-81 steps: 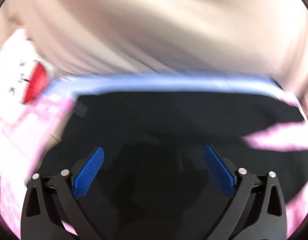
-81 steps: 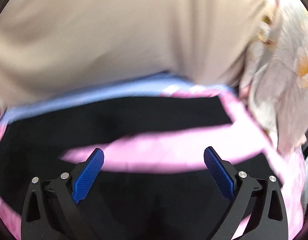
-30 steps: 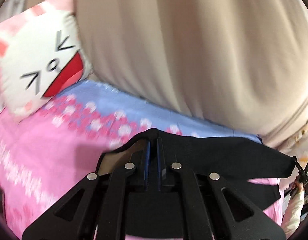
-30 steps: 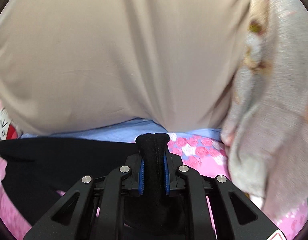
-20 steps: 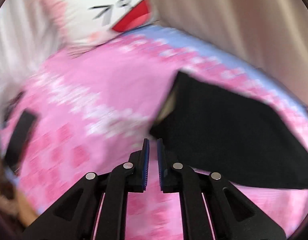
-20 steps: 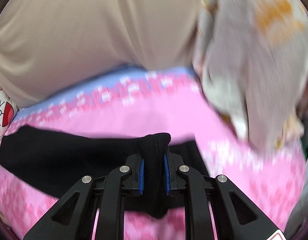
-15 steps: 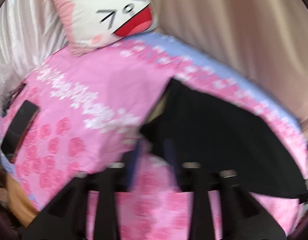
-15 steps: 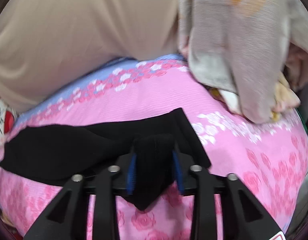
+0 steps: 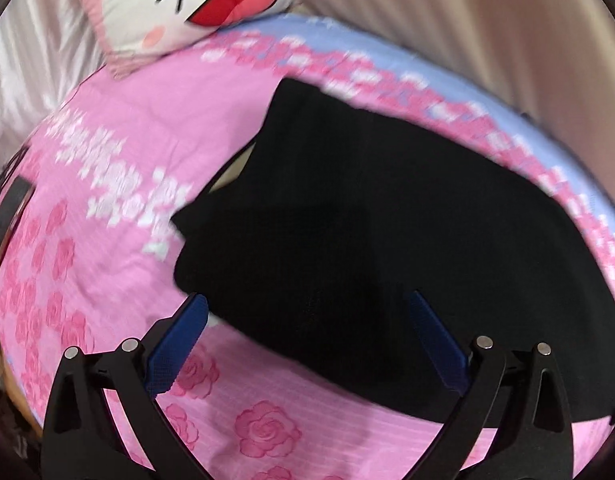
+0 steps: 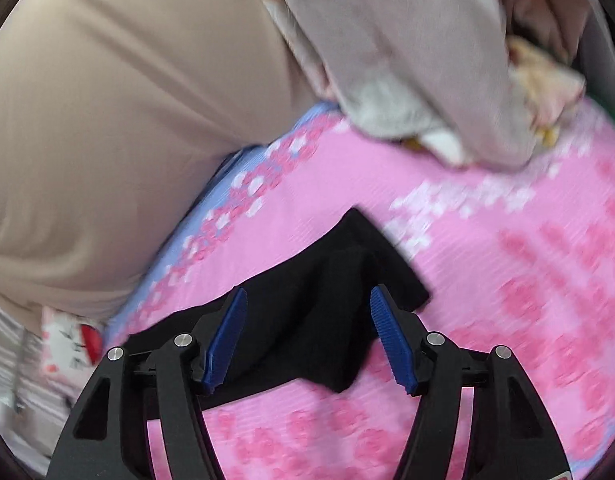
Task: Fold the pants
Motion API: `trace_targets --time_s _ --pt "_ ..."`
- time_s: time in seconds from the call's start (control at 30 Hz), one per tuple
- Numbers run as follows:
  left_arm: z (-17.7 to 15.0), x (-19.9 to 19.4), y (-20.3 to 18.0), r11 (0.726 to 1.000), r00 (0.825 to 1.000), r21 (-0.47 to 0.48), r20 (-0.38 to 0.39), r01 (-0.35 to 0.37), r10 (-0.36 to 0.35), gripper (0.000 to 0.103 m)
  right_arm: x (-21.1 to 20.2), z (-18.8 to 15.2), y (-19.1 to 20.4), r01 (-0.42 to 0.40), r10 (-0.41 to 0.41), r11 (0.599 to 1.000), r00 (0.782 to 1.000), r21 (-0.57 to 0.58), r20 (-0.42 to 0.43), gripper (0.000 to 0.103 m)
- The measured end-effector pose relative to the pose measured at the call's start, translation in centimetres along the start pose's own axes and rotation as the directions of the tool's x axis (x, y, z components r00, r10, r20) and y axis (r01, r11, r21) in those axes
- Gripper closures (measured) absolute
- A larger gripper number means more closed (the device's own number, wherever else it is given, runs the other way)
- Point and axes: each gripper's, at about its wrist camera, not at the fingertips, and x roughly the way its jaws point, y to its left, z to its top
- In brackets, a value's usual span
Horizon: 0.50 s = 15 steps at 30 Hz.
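Observation:
The black pants [image 9: 387, 220] lie folded on the pink rose-print bed sheet [image 9: 107, 152]. In the left wrist view my left gripper [image 9: 307, 308] is open, its blue pads either side of the pants' near edge, holding nothing. In the right wrist view my right gripper [image 10: 307, 300] is open just above a rumpled end of the pants [image 10: 323, 320], which lies on the sheet [image 10: 507, 280] between the blue pads.
A white cartoon-face pillow [image 9: 195, 0] lies at the head of the bed. A beige curtain [image 10: 127, 120] hangs behind the bed. A grey patterned blanket [image 10: 407, 60] is heaped at the far right. A dark flat object [image 9: 11, 208] lies at the sheet's left edge.
Both grippers were shut on the pants' edge and carried it over; both have now opened and let the pants go, and the fabric lies on the sheet.

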Motion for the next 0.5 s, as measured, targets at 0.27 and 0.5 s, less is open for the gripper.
trace_targets --time_s 0.27,0.5 --pt "-0.6 1.2 0.3 1.0 1.0 -0.016 -0.025 -0.015 0.014 0.005 8.7 1.2 1.9 0.133 -0.128 0.991 0.983 0.029 -0.135 0.063" --pt "-0.6 1.3 0.6 1.0 0.999 -0.003 -0.039 -0.006 0.005 0.005 4.3 3.7 6.8 -0.01 0.019 0.995 0.996 -0.097 0.088 0.095"
